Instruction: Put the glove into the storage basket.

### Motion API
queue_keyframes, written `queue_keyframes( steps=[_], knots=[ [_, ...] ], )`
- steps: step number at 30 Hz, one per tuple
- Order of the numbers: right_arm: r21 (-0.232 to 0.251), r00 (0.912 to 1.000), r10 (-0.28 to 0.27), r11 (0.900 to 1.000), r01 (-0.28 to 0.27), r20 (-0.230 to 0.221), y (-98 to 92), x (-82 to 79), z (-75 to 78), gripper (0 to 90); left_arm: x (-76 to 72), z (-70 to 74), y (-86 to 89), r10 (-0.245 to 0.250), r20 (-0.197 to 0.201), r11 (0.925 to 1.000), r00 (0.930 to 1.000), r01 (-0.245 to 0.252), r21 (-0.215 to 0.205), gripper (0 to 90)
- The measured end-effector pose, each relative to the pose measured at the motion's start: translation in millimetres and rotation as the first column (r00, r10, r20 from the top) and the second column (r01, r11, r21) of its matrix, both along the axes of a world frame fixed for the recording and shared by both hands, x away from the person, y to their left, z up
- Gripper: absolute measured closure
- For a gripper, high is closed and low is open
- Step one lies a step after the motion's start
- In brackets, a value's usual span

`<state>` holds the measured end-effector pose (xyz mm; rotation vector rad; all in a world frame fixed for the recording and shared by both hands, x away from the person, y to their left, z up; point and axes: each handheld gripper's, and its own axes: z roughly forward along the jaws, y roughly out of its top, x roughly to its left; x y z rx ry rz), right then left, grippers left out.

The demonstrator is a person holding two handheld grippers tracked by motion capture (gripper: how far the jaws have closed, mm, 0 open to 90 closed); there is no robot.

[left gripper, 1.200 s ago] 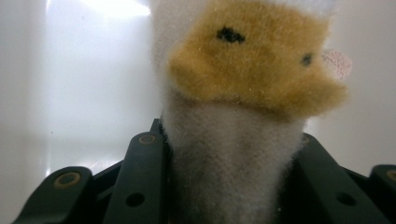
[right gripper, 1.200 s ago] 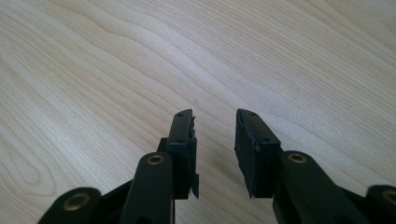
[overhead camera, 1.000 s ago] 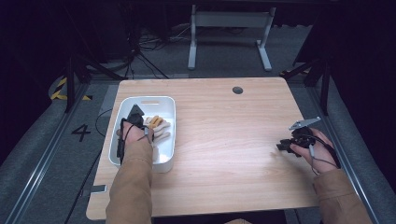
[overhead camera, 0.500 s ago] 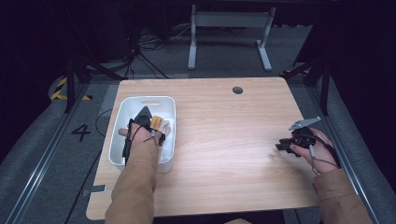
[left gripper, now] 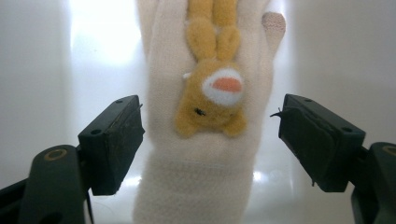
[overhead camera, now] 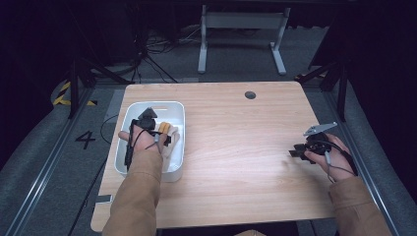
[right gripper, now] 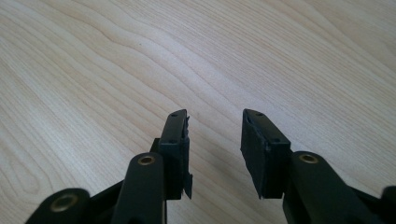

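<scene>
A light wooden table (overhead camera: pixel 236 147) with a pale grain stands in a dim room, and its top carries a small round dark cable hole (overhead camera: pixel 250 95) near the far edge. Grey carpet (overhead camera: pixel 39 162) covers the floor around it, marked with a black numeral 4 (overhead camera: pixel 85 139) and a patch of yellow-and-black hazard tape (overhead camera: pixel 64 93). Beyond the table stand the white legs of another desk frame (overhead camera: pixel 241 39), with dark cables (overhead camera: pixel 147 54) trailing beside them. Metal rails (overhead camera: pixel 49 152) run along the floor at the table's left. The far background is black.
</scene>
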<state>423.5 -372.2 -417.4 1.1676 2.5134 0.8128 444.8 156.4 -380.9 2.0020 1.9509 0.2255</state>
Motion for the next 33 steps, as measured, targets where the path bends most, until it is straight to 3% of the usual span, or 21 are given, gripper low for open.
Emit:
queue_keyframes(
  steps=[3,8,11,15,19,21,23,24,25,27,31,33],
  knots=[
    [0.003,1.0,0.002,1.0,-0.002,0.003,0.2,-0.3,0.0,62.0,-3.4,5.9,-2.1,-0.026,0.019,0.9996,0.9995,0.026,0.009,22.1],
    [0.017,1.0,-0.001,1.0,0.001,0.005,-2.4,-0.1,0.7,61.9,-11.7,21.9,-7.3,-0.074,0.109,0.9968,0.9913,0.077,-0.024,22.3],
    [0.023,1.0,0.002,1.0,-0.002,0.002,-2.5,-0.3,0.6,61.9,-17.4,29.6,-10.3,-0.103,0.159,0.9927,0.9818,0.112,-0.046,22.4],
    [0.043,0.9999,0.011,0.999,-0.011,0.002,-2.1,-0.9,0.9,61.7,-26.8,36.5,-16.6,-0.135,0.187,0.983,0.9729,0.155,-0.098,27.0],
    [0.083,0.9996,0.029,0.996,-0.029,0.002,-1.7,-2.5,1.8,60.7,-35.1,39.8,-25.7,-0.187,0.233,0.9701,0.9543,0.217,-0.109,27.3],
    [0.113,0.9991,0.043,0.993,-0.042,-0.001,-0.9,-4.2,2.8,60.3,-39.0,40.0,-33.7,-0.234,0.254,0.9543,0.9383,0.272,-0.124,27.4],
    [0.131,0.9987,0.051,0.99,-0.051,0.006,0.0,-5.4,3.6,60.0,-41.0,40.6,-43.3,-0.287,0.285,0.9212,0.9145,0.345,-0.179,27.2],
    [0.136,0.9986,0.053,0.989,-0.053,0.007,0.3,-5.9,3.8,60.0,-41.6,41.5,-47.7,-0.303,0.294,0.9051,0.9066,0.37,-0.209,27.2],
    [0.138,0.9985,0.055,0.989,-0.055,0.007,0.3,-6.2,3.8,59.9,-41.7,42.5,-52.3,-0.321,0.313,0.8925,0.8936,0.396,-0.215,27.2],
    [0.137,0.9983,0.058,0.989,-0.058,0.009,-0.2,-6.5,3.0,59.9,-42.0,44.0,-61.1,-0.35,0.345,0.8745,0.8708,0.436,-0.213,27.3],
    [0.135,0.9985,0.054,0.989,-0.054,0.006,-3.6,-8.2,1.7,59.7,-43.1,44.8,-80.3,-0.419,0.392,0.8262,0.8186,0.523,-0.209,26.9],
    [0.145,0.9988,0.049,0.988,-0.049,0.005,-5.5,-8.9,1.9,59.4,-42.4,43.9,-86.7,-0.462,0.426,0.7917,0.7774,0.579,-0.196,27.5]
  ],
)
